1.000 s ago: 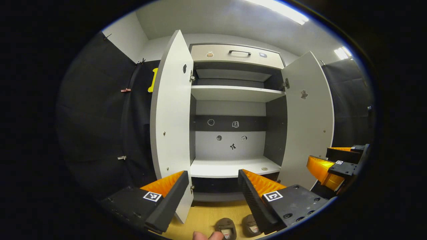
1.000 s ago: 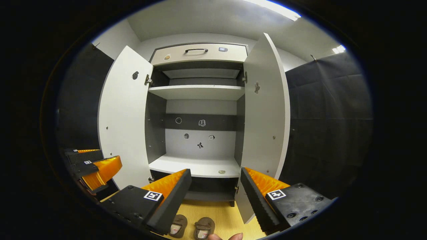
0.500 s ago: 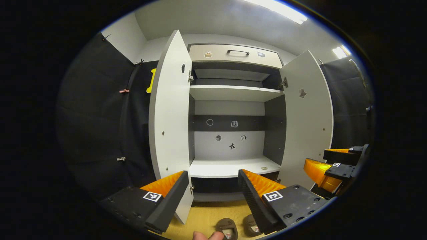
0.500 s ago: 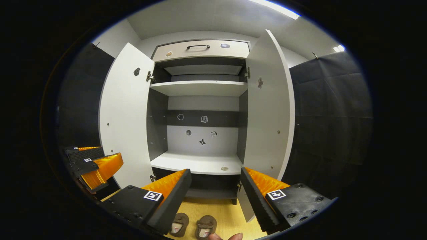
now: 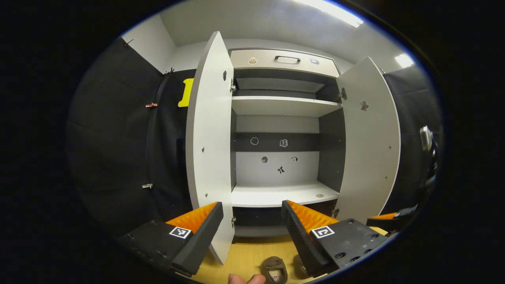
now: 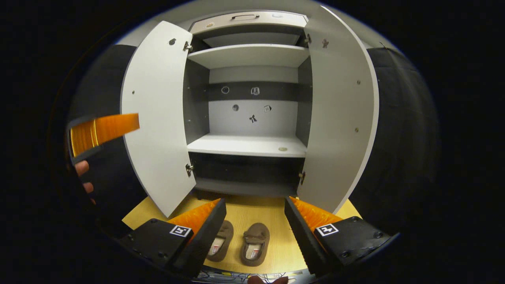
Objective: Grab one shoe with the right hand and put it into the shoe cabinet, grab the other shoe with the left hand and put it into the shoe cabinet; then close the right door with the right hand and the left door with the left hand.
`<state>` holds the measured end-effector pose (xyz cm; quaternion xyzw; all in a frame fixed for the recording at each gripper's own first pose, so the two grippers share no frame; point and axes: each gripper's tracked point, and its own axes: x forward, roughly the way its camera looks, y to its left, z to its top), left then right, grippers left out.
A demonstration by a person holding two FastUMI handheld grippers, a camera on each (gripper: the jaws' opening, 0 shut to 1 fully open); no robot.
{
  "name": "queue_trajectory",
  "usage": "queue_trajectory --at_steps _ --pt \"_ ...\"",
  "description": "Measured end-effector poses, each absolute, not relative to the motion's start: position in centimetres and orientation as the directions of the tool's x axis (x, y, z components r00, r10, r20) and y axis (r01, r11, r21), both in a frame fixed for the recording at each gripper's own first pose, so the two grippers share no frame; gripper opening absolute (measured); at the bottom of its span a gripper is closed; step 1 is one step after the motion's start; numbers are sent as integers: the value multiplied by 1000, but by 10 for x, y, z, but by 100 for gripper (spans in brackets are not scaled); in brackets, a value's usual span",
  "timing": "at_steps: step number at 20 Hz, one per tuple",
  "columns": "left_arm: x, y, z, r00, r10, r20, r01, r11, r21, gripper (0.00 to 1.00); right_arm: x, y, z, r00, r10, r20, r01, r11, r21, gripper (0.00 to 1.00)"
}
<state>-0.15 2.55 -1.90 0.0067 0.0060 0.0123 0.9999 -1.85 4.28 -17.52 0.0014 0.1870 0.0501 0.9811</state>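
Two brown shoes, one (image 6: 219, 246) and the other (image 6: 254, 243), lie side by side on the yellow floor in front of the open shoe cabinet (image 6: 246, 145). My right gripper (image 6: 254, 200) hangs above them, open, nothing between its fingers. In the left gripper view one shoe (image 5: 275, 272) shows at the bottom edge; the other is mostly hidden behind a finger. My left gripper (image 5: 251, 205) is open and faces the cabinet's lower shelf (image 5: 282, 194). The right gripper (image 5: 384, 217) sits low at the far right there. The left gripper (image 6: 104, 128) appears at the left of the right gripper view.
Both doors stand wide open: the left door (image 6: 158, 118) and the right door (image 6: 339, 110). A small round disc (image 6: 282, 149) lies on the lower shelf. An upper shelf (image 5: 284, 105) and a drawer with a handle (image 5: 287, 59) sit above. Black cloth walls flank the cabinet.
The right gripper has tipped down towards the floor, bringing both shoes fully into its view. It has dropped lower in the left gripper view. The left gripper shifted only slightly.
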Motion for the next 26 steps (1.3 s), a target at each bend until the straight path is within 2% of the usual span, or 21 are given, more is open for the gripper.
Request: queue_trajectory --at_steps 7,12,15,16,19,26 --pt "-4 44 -44 997 65 -38 -64 998 26 95 -32 58 -294 814 135 -564 -114 991 73 99" --pt "-3 48 -57 995 88 -49 -87 996 15 95 -28 71 -358 749 173 -640 -117 985 130 98" --pt "-6 58 -73 993 100 -65 -100 995 17 95 -21 78 -395 705 192 -682 -84 979 188 88" --pt "-6 60 -77 992 101 -69 -101 995 12 95 -22 79 -410 684 196 -703 -67 976 206 78" --pt "-3 62 -91 990 100 -96 -101 995 -12 95 -16 75 -442 659 171 -733 -1 974 227 66" --pt "-2 72 -120 984 109 -139 -103 993 50 95 17 76 -489 659 125 -742 30 981 192 65"
